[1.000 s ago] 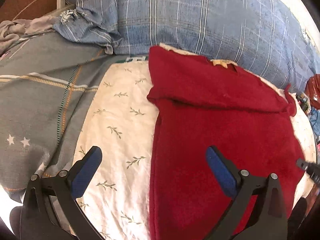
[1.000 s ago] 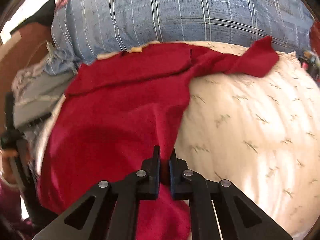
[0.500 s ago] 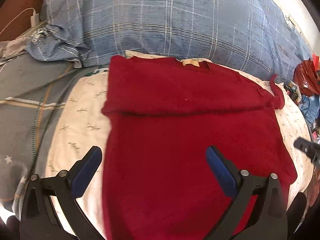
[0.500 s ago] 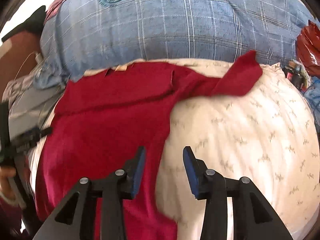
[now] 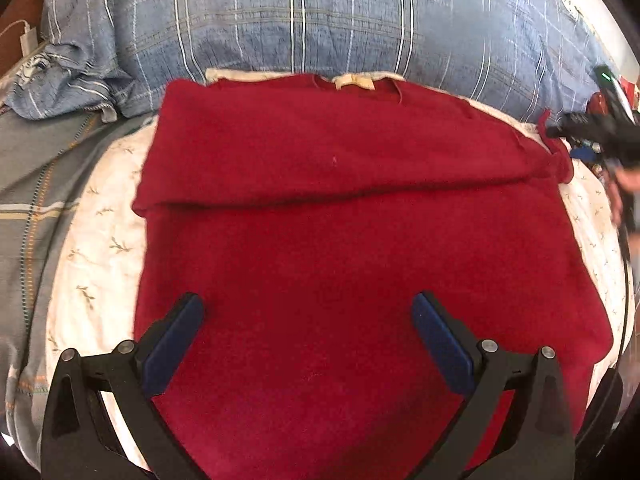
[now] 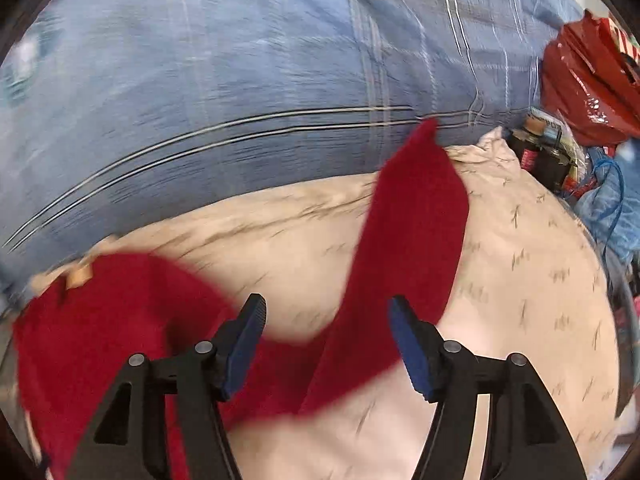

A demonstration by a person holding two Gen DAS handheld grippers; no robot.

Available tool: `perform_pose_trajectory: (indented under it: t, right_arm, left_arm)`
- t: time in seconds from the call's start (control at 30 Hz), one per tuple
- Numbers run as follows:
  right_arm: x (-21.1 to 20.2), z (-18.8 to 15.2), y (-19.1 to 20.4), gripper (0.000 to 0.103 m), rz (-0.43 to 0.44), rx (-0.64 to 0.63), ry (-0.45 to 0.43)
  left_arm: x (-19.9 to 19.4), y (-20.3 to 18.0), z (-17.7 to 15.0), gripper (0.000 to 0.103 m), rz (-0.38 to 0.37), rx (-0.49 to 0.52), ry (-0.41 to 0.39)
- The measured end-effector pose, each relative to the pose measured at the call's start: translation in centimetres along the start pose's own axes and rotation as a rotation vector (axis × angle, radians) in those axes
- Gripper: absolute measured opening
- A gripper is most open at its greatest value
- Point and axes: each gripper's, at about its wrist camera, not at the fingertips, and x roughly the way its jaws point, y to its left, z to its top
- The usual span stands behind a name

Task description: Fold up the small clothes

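Both grippers are empty: left gripper [image 5: 308, 320] has jaws spread wide, hovering over the lower half of the red top [image 5: 340, 264], nothing between the pads; right gripper [image 6: 324, 324] also open wide, holding nothing, w/ the loose sleeve [image 6: 412, 240] running up btwn its jaws and just beyond the tips. Can't tell if the fingers touch cloth in either view. Top lies flat on a cream leaf-print pillow [image 5: 100, 240], neck label [image 5: 354, 82] at the far edge against the blue plaid pillow [image 5: 320, 16]. Progress, judging by the lie: early-to-mid. One sleeve looks already folded in, a band of cloth across the chest w/ a clear fold edge. Other sleeve not done; it sticks out to the right side, pointing toward the plaid pillow, off the body. Prob. next: right side pinches that sleeve & lays it across the chest, then bottom hem gets brought up toward the neck. Right view is blurry, so exact sleeve-to-pad gap is unclear. Red bag [image 6: 592, 80] and clutter sit past the pillow's right edge, well apart from the top.
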Motion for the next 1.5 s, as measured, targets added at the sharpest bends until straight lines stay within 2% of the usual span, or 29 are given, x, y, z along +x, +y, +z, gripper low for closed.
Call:
perform_pose_trajectory:
  t: [0.13, 0.2, 0.27, 0.37, 0.5, 0.6, 0.67, 0.73, 0.8, 0.83, 0.9, 0.97, 1.03, 1.1, 1.13, 1.27, 1.4, 1.43, 1.5]
  right_arm:
    - [3.7, 3.1, -0.8, 0.065, -0.11, 0.009, 0.02]
    - [5.2, 3.8, -1.3, 0.056, -0.142, 0.013, 0.029]
    - [6.0, 4.2, -2.1, 0.002, -0.167, 0.022, 0.03]
    - [5.0, 4.4, -4.2, 0.003, -0.117, 0.045, 0.001]
    - [0.1, 2.6, -8.0, 0.003, -0.099, 0.021, -0.097]
    - [-2.5, 0.4, -12.3, 0.004, -0.065, 0.088, -0.086]
    - [-3.4, -1.7, -15.0, 0.012, -0.043, 0.141, -0.049]
    - [-4.4, -3.8, -17.0, 0.023, -0.075, 0.186, -0.034]
    - [-5.5, -5.2, -18.2, 0.023, -0.101, 0.195, -0.032]
    - [-6.0, -5.5, -18.3, 0.024, -0.083, 0.201, -0.036]
    - [-7.2, -5.5, -18.5, 0.032, -0.022, 0.224, -0.062]
    - [-7.7, -4.7, -18.1, 0.056, 0.03, 0.23, -0.084]
    - [-7.5, -3.6, -16.9, 0.06, 0.117, 0.246, -0.08]
    - [-5.9, -2.4, -15.4, 0.06, 0.214, 0.279, -0.029]
    - [-5.2, -2.1, -15.1, 0.059, 0.229, 0.287, -0.011]
    - [-1.8, -1.5, -12.5, 0.059, 0.224, 0.296, 0.105]
    - [1.3, -1.7, -12.9, 0.059, 0.239, 0.416, 0.185]
    - [1.8, -1.9, -13.1, 0.057, 0.245, 0.439, 0.187]
    - [2.0, -1.9, -13.3, 0.035, 0.252, 0.436, 0.16]
  left_arm:
    - [0.2, -0.4, -0.1, 0.103, 0.015, 0.021, -0.01]
    - [0.2, -0.4, -0.1, 0.103, 0.016, 0.026, -0.009]
    - [0.2, -0.2, -0.1, 0.103, 0.01, 0.027, -0.005]
    - [0.2, 0.1, 0.0, 0.103, -0.004, 0.021, 0.002]
    - [0.2, 0.0, 0.1, 0.103, -0.003, 0.024, -0.005]
    - [0.2, 0.0, 0.1, 0.103, -0.001, 0.024, -0.008]
    - [0.1, 0.1, 0.1, 0.103, -0.008, 0.017, -0.011]
    - [0.1, 0.2, 0.1, 0.103, -0.008, 0.018, -0.012]
    - [0.1, 0.1, 0.1, 0.103, -0.003, 0.024, -0.013]
    - [0.1, 0.0, 0.1, 0.103, -0.002, 0.023, -0.013]
    - [0.1, 0.0, 0.0, 0.103, -0.004, 0.018, -0.011]
    - [0.0, 0.0, -0.1, 0.103, -0.003, 0.015, -0.012]
    - [0.0, 0.0, -0.2, 0.103, 0.001, 0.017, -0.012]
    - [0.1, -0.1, -0.2, 0.103, 0.002, 0.017, -0.012]
    - [0.1, -0.1, -0.2, 0.103, 0.001, 0.016, -0.011]
    - [0.0, -0.1, -0.1, 0.103, -0.005, 0.015, -0.008]
    - [0.0, -0.1, -0.2, 0.103, -0.01, 0.022, -0.012]
    - [0.0, -0.1, -0.2, 0.103, -0.011, 0.022, -0.012]
    - [0.0, 0.0, -0.2, 0.103, -0.012, 0.021, -0.014]
